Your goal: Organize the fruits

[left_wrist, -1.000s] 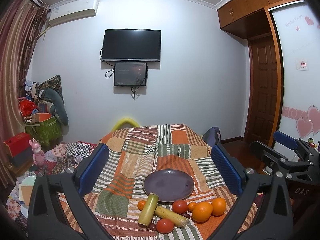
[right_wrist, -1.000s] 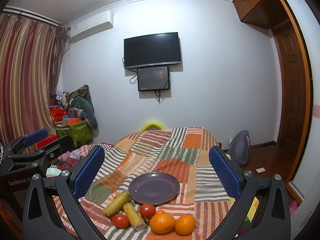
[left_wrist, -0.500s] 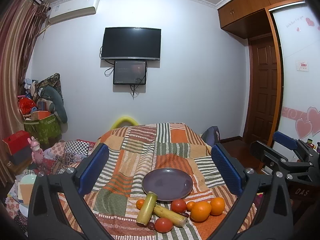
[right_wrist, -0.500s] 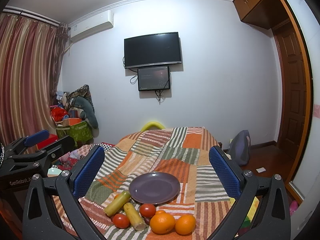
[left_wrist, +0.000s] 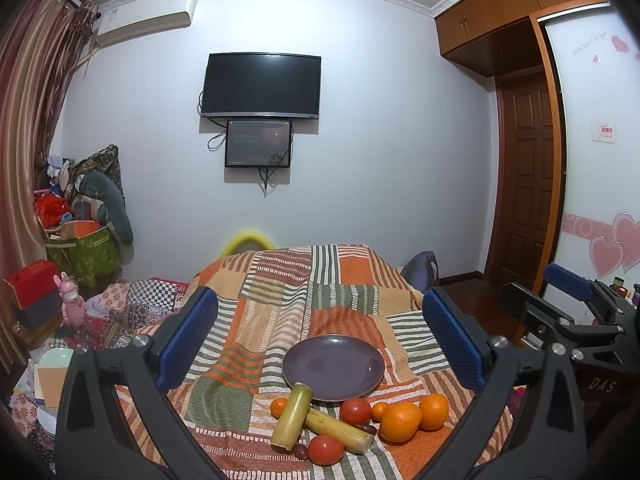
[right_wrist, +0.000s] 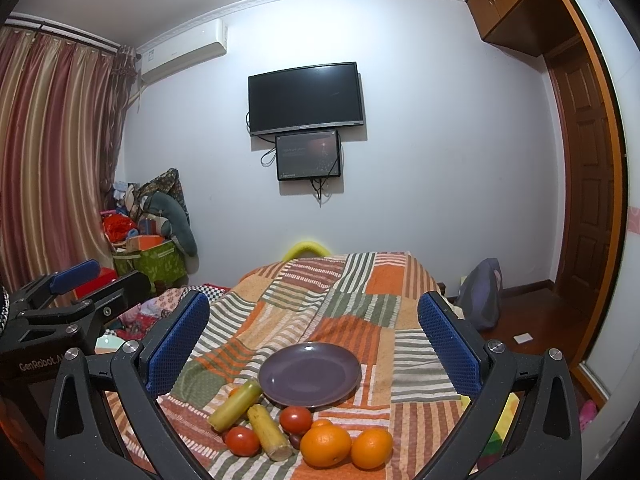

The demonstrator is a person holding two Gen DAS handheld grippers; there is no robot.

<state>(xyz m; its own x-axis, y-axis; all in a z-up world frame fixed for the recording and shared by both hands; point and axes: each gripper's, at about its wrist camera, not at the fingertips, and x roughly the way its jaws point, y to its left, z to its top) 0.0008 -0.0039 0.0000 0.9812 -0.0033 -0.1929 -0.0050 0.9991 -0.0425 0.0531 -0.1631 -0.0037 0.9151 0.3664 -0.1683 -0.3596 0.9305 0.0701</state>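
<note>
An empty purple plate (left_wrist: 334, 367) (right_wrist: 309, 374) lies on a patchwork-covered table (left_wrist: 280, 320) (right_wrist: 340, 308). In front of it lie two yellow-green sugarcane pieces (left_wrist: 291, 416) (right_wrist: 235, 405), two red tomatoes (left_wrist: 325, 449) (right_wrist: 295, 420), two big oranges (left_wrist: 401, 422) (right_wrist: 325, 445) and smaller oranges. My left gripper (left_wrist: 320, 336) is open and empty, held above the fruit. My right gripper (right_wrist: 312, 340) is open and empty, also above and behind the fruit. Each gripper shows at the edge of the other's view.
A green storage box (left_wrist: 86, 256) with piled toys stands at the left wall. A TV (left_wrist: 261, 86) hangs on the far wall. A wooden door (left_wrist: 528, 184) is at the right. A grey bag (right_wrist: 482, 296) sits on the floor beside the table.
Both views have shifted very slightly; the grippers stay open and nothing on the table has moved.
</note>
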